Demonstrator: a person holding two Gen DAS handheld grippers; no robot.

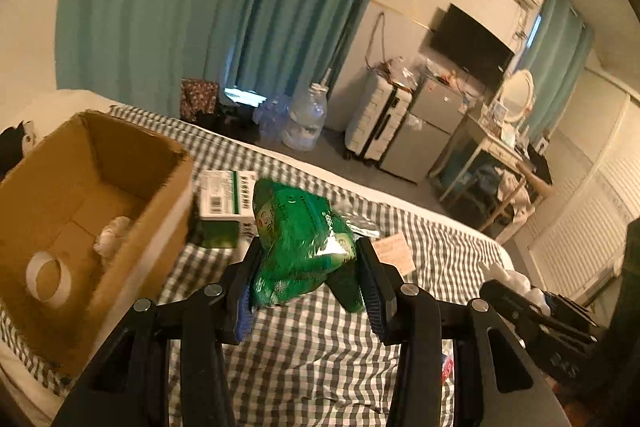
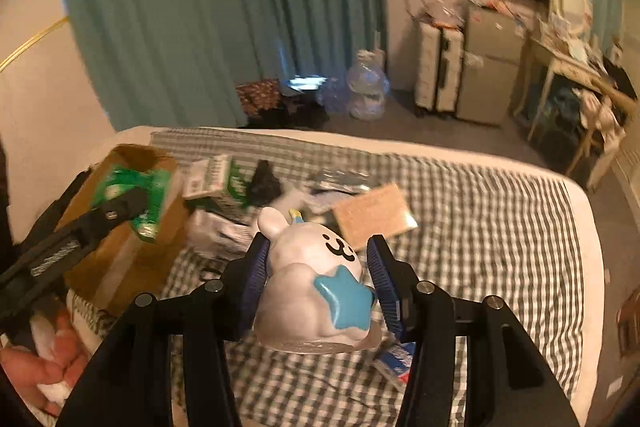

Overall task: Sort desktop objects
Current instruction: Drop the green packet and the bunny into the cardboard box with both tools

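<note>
Left wrist view: left gripper (image 1: pixel 308 283) has its fingers (image 1: pixel 374 283) clamped on a crumpled green packet (image 1: pixel 300 239), held clear above the checked bedspread (image 1: pixel 320 359). To its left an open cardboard box (image 1: pixel 132 227) stands on the bed; inside it lie a roll of white tape (image 1: pixel 48 279) and a white crumpled item (image 1: pixel 112 235). Just beyond the box's right wall sits a green-and-white carton (image 1: pixel 226 199), with a tan paper slip (image 1: pixel 394 251) farther right on the bedspread. The right gripper's black body (image 1: pixel 536 315) shows at the lower right edge.

Right wrist view: right gripper (image 2: pixel 316 285) has its fingers (image 2: pixel 256 279) pressed on both sides of a white rabbit figurine (image 2: pixel 308 291) with a blue star on its front, lifted off the bedspread (image 2: pixel 500 227). The left gripper (image 2: pixel 120 211) with the green packet (image 2: pixel 152 191) hangs over the cardboard box (image 2: pixel 132 259), at left. Between box and figurine lie the carton (image 2: pixel 212 179), a dark object (image 2: pixel 264 183), possibly a clip (blurred), and a tan card (image 2: pixel 372 215). A hand (image 2: pixel 44 367) grips the left gripper's handle at the lower left.
</note>
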